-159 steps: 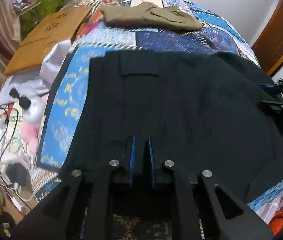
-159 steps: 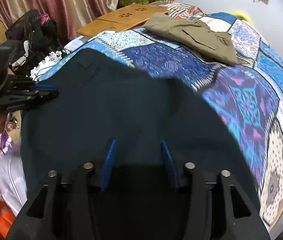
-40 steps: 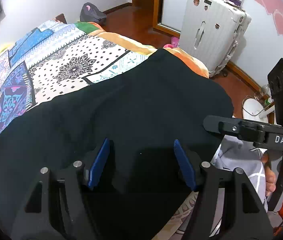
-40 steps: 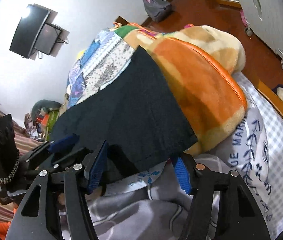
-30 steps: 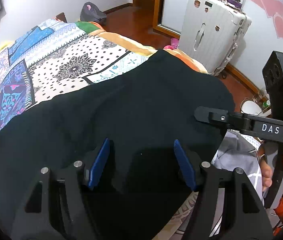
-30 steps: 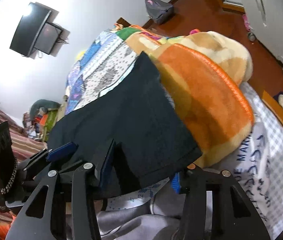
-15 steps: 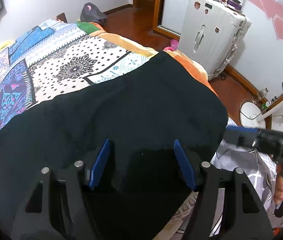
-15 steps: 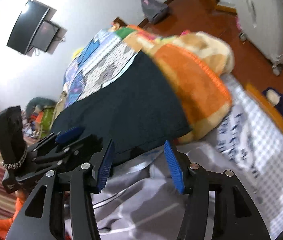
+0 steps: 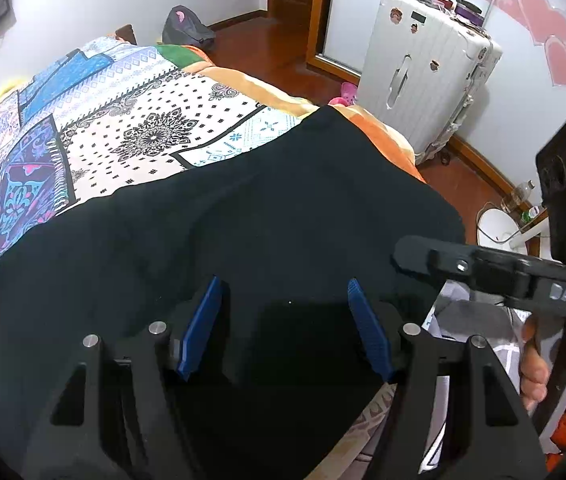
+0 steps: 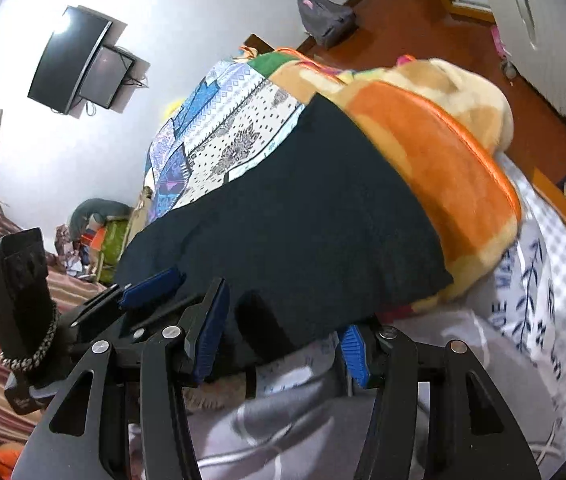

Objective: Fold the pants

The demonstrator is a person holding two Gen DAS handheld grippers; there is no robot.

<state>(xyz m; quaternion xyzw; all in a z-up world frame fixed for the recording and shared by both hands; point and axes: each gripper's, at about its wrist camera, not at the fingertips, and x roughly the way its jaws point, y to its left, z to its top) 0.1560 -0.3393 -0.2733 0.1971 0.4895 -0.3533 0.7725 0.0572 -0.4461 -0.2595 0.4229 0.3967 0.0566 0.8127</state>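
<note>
The black pants lie spread flat across the patterned bedspread, their leg end near the bed's foot; they also show in the right wrist view. My left gripper is open, its blue pads over the near edge of the cloth, holding nothing. My right gripper is open at the hem corner, with the cloth edge between its pads; it appears at the right of the left wrist view. The left gripper shows at the left of the right wrist view.
An orange blanket lies bunched past the hem. A grey and white sheet hangs below it. A white suitcase stands on the wood floor by the wall. A TV hangs on the far wall.
The right gripper has swung back in toward the hem corner of the pants. The left gripper has stayed open over the cloth edge. Five seconds ago both were at the waist end.
</note>
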